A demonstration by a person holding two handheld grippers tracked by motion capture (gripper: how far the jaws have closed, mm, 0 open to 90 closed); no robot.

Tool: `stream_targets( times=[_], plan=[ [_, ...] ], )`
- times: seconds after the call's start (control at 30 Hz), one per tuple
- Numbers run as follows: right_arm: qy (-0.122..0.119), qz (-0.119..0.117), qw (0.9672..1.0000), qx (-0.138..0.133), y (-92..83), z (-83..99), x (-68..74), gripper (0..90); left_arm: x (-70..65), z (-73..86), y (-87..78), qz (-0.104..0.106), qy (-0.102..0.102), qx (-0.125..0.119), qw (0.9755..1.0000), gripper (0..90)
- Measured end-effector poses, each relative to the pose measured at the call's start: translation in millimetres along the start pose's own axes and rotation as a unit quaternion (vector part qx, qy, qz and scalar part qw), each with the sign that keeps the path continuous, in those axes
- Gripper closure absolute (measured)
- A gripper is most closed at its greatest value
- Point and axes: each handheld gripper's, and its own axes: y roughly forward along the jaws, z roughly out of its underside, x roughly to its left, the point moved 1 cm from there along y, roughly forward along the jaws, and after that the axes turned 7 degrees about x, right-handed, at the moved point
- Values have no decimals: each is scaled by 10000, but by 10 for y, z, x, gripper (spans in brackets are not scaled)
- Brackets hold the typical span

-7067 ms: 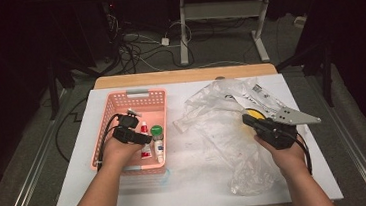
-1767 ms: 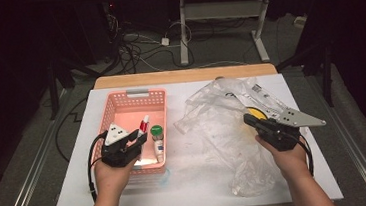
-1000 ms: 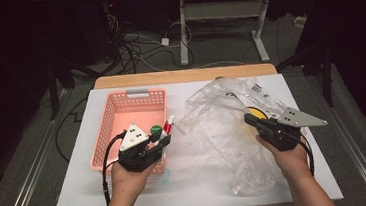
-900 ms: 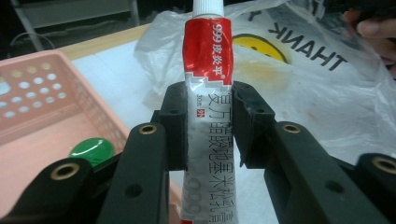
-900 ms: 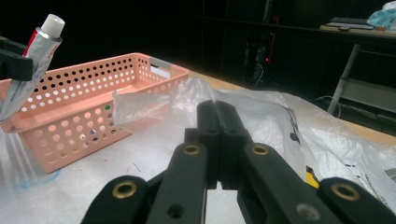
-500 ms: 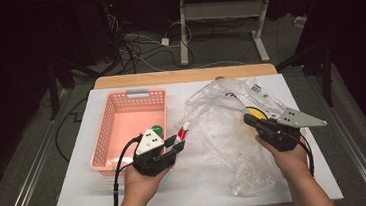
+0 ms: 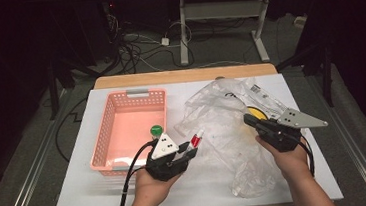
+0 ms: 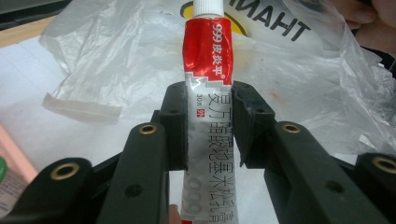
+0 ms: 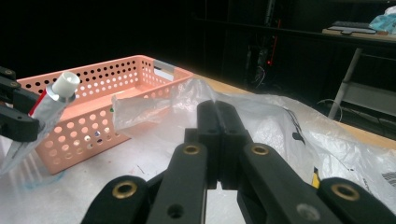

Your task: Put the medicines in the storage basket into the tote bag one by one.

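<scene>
A red and white ointment tube (image 8: 205, 51) with a white cap is clamped between the pads of my left gripper (image 8: 209, 119). In the high view that gripper (image 7: 189, 151) hovers just right of the pink basket (image 7: 123, 133), with the tube (image 7: 196, 138) pointing toward the clear plastic bag (image 7: 221, 109). My right gripper (image 7: 249, 119) rests on the bag's right part, jaws together, pinching the film. In the right gripper view the film (image 9: 280, 126) rises to the closed tips (image 9: 217, 109); the tube (image 9: 51, 105) shows at far left.
A small bottle with a green cap (image 7: 157, 130) stands in the basket's near right corner. The basket (image 9: 116, 93) and bag lie on a white table (image 7: 104, 200). Behind the table, cables and a desk frame lie on the dark floor.
My left gripper has carried the tube from over the basket rightward and slightly down, to the bag's left edge. The right gripper has stayed where it was.
</scene>
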Motion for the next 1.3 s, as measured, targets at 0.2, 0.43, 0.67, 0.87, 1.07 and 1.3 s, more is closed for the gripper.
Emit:
stream_targets(
  times=[0.2,0.43,0.67,0.87,1.07,1.3],
  plan=[
    [-11,9,10000,-5,-10,-12,22,900,-39,16,75,65,46,101,9999,673],
    [-18,10,10000,-30,-21,-18,28,900,-96,11,190,111,127,222,9996,673],
    [48,18,10000,-17,-26,-4,15,900,-122,-70,343,150,80,228,9996,673],
    [23,-1,10000,-2,-19,-2,24,900,-158,-178,493,109,171,235,9995,673],
    [10,-16,10000,-32,-30,-16,28,900,-168,-243,662,100,224,331,9992,673],
    [4,-9,10000,-85,-48,-26,13,900,-121,-284,818,123,159,427,9989,673]
  ],
)
